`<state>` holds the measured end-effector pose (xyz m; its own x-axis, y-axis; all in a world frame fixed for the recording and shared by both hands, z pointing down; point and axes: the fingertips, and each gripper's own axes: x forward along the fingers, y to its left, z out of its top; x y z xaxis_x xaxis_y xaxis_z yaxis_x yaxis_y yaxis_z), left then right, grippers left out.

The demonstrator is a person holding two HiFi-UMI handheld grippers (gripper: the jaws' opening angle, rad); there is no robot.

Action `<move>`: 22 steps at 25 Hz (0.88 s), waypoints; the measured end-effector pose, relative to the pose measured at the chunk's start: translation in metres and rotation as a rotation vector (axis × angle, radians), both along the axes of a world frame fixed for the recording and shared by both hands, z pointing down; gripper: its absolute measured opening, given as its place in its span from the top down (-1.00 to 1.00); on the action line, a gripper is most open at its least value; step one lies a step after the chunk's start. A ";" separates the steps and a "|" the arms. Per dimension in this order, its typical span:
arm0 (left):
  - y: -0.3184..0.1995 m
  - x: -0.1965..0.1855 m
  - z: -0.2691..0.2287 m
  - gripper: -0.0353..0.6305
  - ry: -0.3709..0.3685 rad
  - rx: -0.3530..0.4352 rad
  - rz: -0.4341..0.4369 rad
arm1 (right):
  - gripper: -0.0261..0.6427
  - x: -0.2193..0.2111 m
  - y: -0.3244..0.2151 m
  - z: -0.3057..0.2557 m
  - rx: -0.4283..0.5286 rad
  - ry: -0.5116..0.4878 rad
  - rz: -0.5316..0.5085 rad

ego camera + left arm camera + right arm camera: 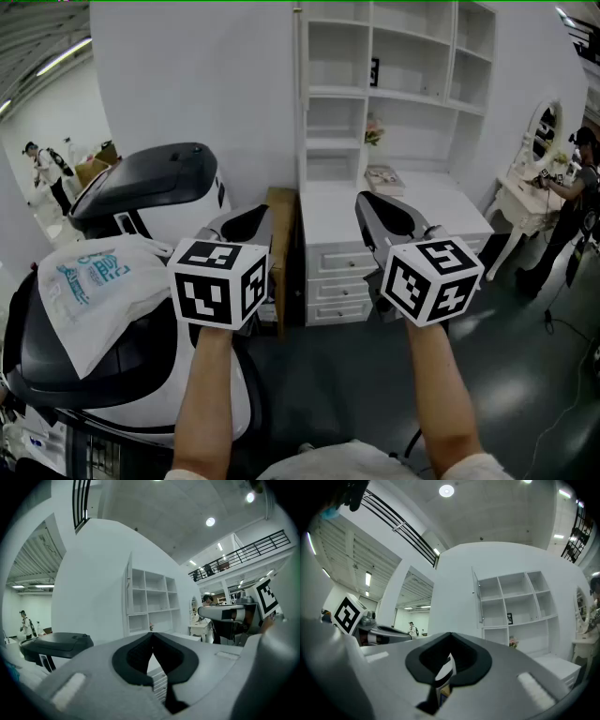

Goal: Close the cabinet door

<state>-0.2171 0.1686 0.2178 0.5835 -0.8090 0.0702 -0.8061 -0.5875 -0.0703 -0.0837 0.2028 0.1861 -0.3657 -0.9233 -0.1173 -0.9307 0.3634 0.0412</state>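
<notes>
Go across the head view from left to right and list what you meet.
white printed bag → left gripper → right gripper → dressing table with oval mirror → person at the right edge

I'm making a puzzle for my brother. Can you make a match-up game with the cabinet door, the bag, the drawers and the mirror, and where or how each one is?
Things:
1. cabinet door
2. bag
3. drawers
4. mirror

Where or how:
A. shut, under the shelves
B. far right, on a dressing table
C. swung open at the left side of the shelves
D. lying on a black and white machine at the left

Pairs: 1-C, 2-D, 3-A, 4-B
</notes>
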 end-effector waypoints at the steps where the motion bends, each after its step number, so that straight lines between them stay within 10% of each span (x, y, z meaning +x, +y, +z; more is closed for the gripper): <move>1: 0.000 -0.001 0.001 0.88 0.002 -0.002 -0.003 | 0.92 -0.001 0.000 0.001 -0.001 0.003 -0.004; 22: -0.042 0.003 0.009 0.88 -0.006 -0.014 -0.066 | 0.69 0.005 -0.052 0.002 0.024 -0.004 -0.066</move>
